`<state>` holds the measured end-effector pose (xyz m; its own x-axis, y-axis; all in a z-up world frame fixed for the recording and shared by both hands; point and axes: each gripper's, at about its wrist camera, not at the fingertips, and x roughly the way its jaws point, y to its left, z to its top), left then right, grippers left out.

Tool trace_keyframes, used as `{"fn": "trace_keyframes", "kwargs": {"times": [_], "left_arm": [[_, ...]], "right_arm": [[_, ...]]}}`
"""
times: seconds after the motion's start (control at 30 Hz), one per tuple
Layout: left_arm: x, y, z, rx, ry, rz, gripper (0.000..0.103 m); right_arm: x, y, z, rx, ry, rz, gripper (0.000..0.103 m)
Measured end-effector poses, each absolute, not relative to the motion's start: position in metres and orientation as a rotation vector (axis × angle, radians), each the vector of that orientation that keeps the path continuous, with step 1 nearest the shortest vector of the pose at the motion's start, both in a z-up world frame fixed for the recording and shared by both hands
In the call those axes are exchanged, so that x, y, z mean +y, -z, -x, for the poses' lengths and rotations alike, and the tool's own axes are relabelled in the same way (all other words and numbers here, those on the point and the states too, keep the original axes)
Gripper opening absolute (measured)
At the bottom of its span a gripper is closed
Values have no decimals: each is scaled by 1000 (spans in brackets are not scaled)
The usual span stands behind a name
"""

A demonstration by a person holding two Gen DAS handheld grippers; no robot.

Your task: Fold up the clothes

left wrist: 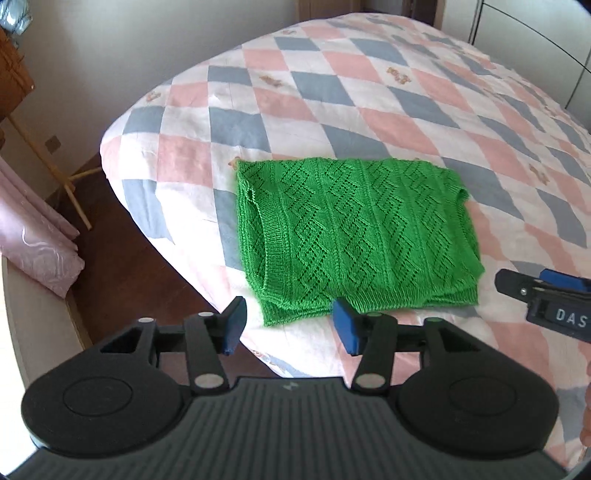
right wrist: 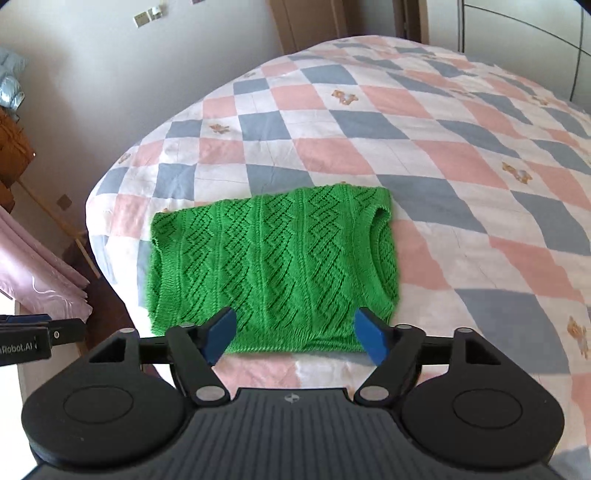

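Hovering clear, your left gripper (left wrist: 290,326) and right gripper (right wrist: 295,338) gape empty above the folded, lacy green knit (right wrist: 273,266) on the checked quilt (right wrist: 443,155).

You are in a home bedroom: a bed (left wrist: 369,92) under a quilt (right wrist: 424,147) of pink, blue and white diamonds fills the room, with pink curtains (left wrist: 33,236), a dark wooden floor (left wrist: 122,258) and a wall switch (right wrist: 140,18).
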<state>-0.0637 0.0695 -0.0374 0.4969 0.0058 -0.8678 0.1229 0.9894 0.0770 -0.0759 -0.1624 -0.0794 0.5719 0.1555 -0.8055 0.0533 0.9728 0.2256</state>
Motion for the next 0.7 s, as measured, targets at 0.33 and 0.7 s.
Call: {"fn": "trace_keyframes", "kwargs": {"times": [0.33,0.7], "left_arm": [[101,22,128,1026,121,-141,52],[130,11,161,1000,131,-136,56]], "right_arm": [[-121,58,140,938,-21,-207,77],[-90,47,175,925,-19,-180,79]]}}
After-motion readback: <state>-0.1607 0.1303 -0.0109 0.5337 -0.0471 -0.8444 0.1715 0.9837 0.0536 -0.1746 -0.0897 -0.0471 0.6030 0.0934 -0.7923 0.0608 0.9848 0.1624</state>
